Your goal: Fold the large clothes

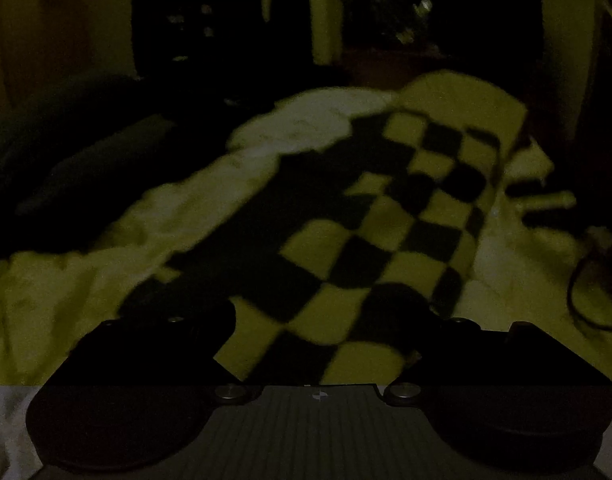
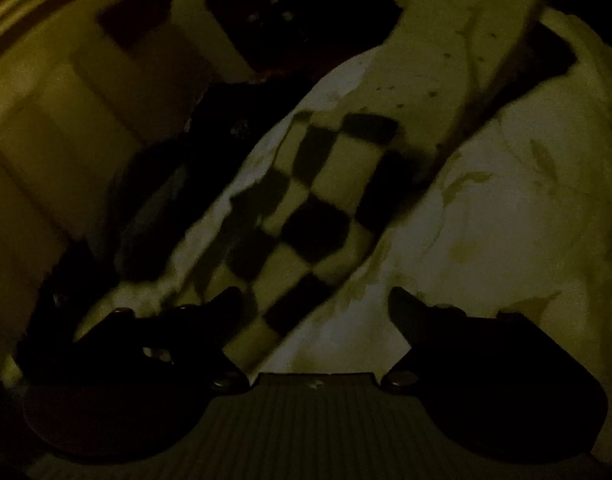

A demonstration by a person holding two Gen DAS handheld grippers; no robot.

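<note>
A black-and-pale checkered garment [image 1: 369,216] lies spread on a pale bed sheet [image 1: 66,280]. In the left wrist view it runs from the far right down to between my fingers. My left gripper [image 1: 329,320] is open, with the garment's near edge lying between its dark fingers [image 1: 178,332]. In the right wrist view the same checkered garment [image 2: 313,216] runs diagonally from upper right to lower left. My right gripper [image 2: 313,300] is open, and a narrow end of the garment lies between its fingers [image 2: 417,308], close to the left one.
The scene is very dim. A pale sheet [image 2: 505,220] with faint leaf prints covers the bed. A dark cable [image 1: 585,292] and small pale objects lie at the right. Dark furniture [image 1: 174,20] stands beyond the bed.
</note>
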